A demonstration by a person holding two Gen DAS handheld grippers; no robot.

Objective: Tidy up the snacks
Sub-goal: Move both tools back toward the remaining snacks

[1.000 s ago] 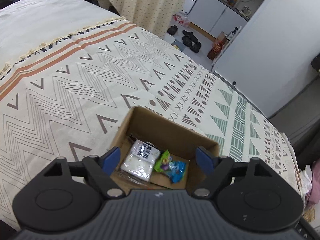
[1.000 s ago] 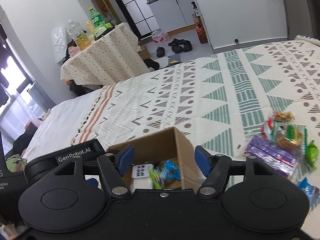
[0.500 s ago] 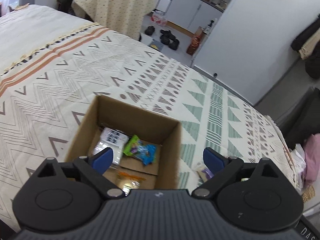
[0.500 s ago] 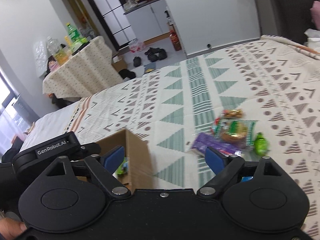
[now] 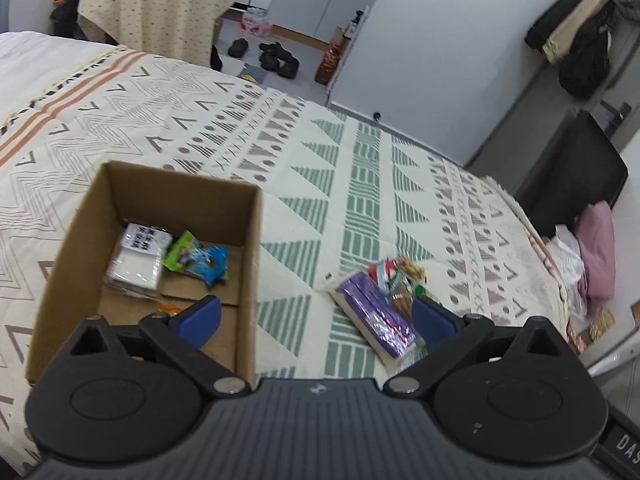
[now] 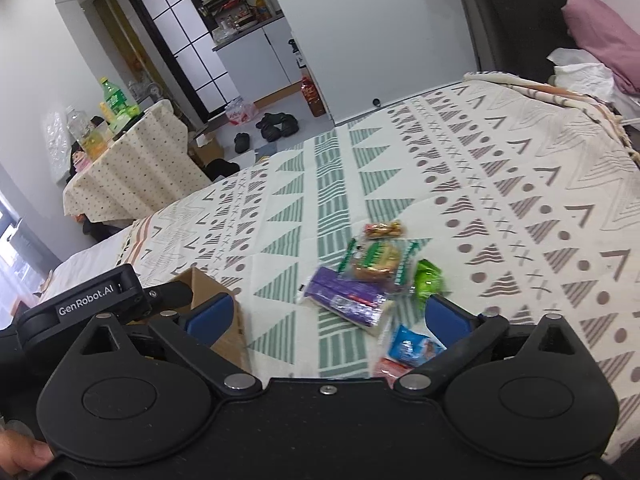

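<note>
Left hand-held gripper (image 5: 316,316): jaws spread wide, just been opening, nothing between the pads. Hovering over the bed (image 5: 360,184); left fingertip above the cardboard box (image 5: 176,196), right fingertip at the edge of the loose snack pile (image 5: 384,296).

Right hand-held gripper (image 6: 328,316): jaws spread wide, likewise just been opening, empty. Purple packet (image 6: 344,296) between and just beyond the fingertips; blue packet (image 6: 412,346) close to the right fingertip.

Cardboard box: open-topped, upright on the patterned bedspread, left of the pile and apart from it. Contents seen from the left wrist: white packet with black print (image 5: 138,258), green packet (image 5: 182,254), blue packet in the box (image 5: 210,266), an orange item partly hidden behind the left fingertip.

Snack pile on the bedspread: purple packet, round biscuit pack with green trim (image 6: 376,260), small pack of brown pieces (image 6: 382,230), bright green packet (image 6: 430,278), blue packet, a red item at the gripper body's edge.

Change against the earlier frames: both grippers then over the box with narrower jaws; now shifted toward the pile, box off to the left in both views.

Differences between views: box interior visible only from the left wrist; only a corner of the box (image 6: 224,312) from the right wrist. Left device body (image 6: 92,304) and a fingertip of the person (image 6: 24,456) visible only from the right wrist.
</note>
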